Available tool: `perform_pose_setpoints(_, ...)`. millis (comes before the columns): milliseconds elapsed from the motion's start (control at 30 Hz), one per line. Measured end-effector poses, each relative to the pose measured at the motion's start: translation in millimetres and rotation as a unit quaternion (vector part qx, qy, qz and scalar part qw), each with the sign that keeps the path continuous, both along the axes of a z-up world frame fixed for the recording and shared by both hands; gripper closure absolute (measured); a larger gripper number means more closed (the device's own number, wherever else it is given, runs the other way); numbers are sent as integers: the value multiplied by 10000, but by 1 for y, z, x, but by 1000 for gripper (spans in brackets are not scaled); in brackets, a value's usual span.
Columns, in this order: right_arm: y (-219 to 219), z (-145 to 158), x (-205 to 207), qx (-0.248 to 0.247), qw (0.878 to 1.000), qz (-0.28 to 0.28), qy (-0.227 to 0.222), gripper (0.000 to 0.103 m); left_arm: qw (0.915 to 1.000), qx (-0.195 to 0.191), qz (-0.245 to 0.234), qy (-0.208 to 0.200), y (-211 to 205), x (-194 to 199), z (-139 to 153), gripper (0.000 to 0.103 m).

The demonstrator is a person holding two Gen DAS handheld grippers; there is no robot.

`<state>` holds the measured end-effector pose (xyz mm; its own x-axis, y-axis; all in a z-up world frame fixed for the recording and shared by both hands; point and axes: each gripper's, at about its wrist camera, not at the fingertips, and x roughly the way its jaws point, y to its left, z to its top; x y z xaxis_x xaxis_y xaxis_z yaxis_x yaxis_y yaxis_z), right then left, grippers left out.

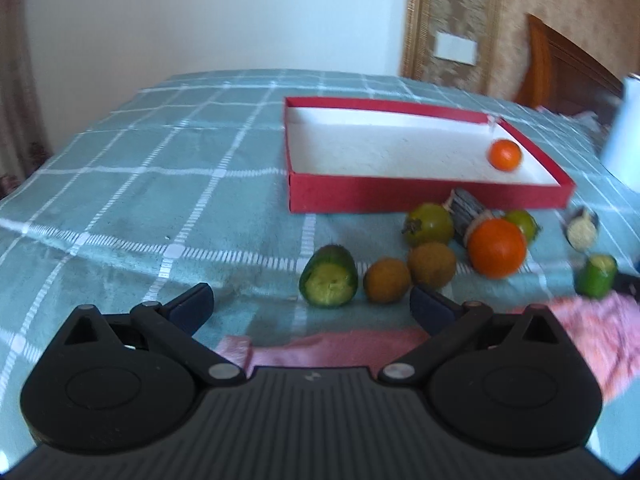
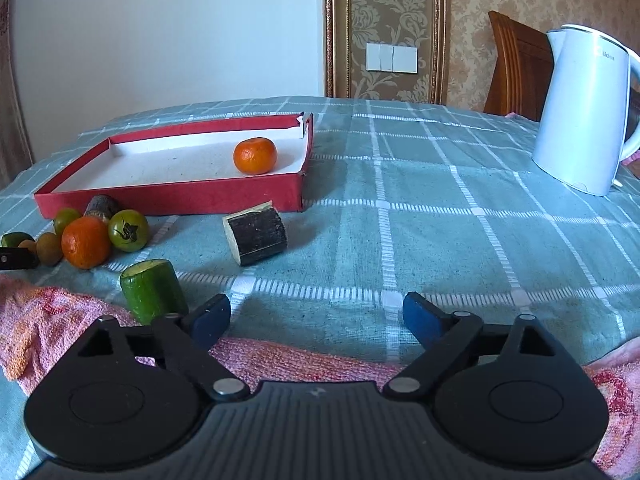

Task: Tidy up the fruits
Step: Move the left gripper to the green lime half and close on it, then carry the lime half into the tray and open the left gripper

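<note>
A red box [image 1: 420, 196] [image 2: 168, 200] with a white floor holds one small orange [image 1: 505, 155] [image 2: 255, 156]. In front of it lie a bigger orange [image 1: 497, 247] [image 2: 85, 242], two green tomatoes [image 1: 429, 225] [image 2: 129, 230], two kiwis [image 1: 387, 281], cucumber pieces [image 1: 330, 281] [image 2: 153, 290] and dark sugarcane pieces [image 1: 470, 210] [image 2: 256, 233]. My left gripper [image 1: 310, 304] is open and empty, just short of the cucumber piece and kiwis. My right gripper [image 2: 316, 316] is open and empty over bare cloth, right of the cucumber piece.
A teal checked cloth [image 2: 440, 220] covers the table. A pink towel [image 1: 340, 346] [image 2: 48, 320] lies along the near edge. A white electric kettle [image 2: 584, 116] stands at the back right. A wooden chair [image 2: 516, 64] stands behind it.
</note>
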<state>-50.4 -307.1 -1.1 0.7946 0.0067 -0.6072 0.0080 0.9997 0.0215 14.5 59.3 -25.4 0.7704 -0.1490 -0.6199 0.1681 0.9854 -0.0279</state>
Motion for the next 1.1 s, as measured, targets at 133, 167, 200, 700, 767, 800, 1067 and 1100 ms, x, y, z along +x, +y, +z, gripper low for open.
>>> perform_pose_setpoints(133,0,0,0,-12,10000,1,3,9,9989,424,-173,-83,4,1,6,0)
perform_pose_setpoints(167,0,0,0,-16,10000,0,3,9,9985,516,-128,-120,3,3,7,0)
perform_pose_setpoints(200,0,0,0,-22,10000,0,4,9,9982,573,-60,-146,4,6,8,0)
perform_pose_setpoints(700,1,0,0,-18,10000,2,8,9,9956,851,-108,-369,-9,11,-2,35)
perform_pose_setpoints(767,1,0,0,-22,10000,3,10,9,9964,719,-258,-370,-11,9,-1,59)
perform_pose_setpoints(800,1,0,0,-21,10000,3,11,9,9967,668,-306,-354,-14,8,-1,73)
perform_pose_setpoints(1067,1,0,0,-20,10000,3,10,9,9953,811,-160,-504,-26,4,-2,76)
perform_pose_setpoints(1100,1,0,0,-19,10000,3,10,9,9955,780,-133,-526,-26,4,-1,76)
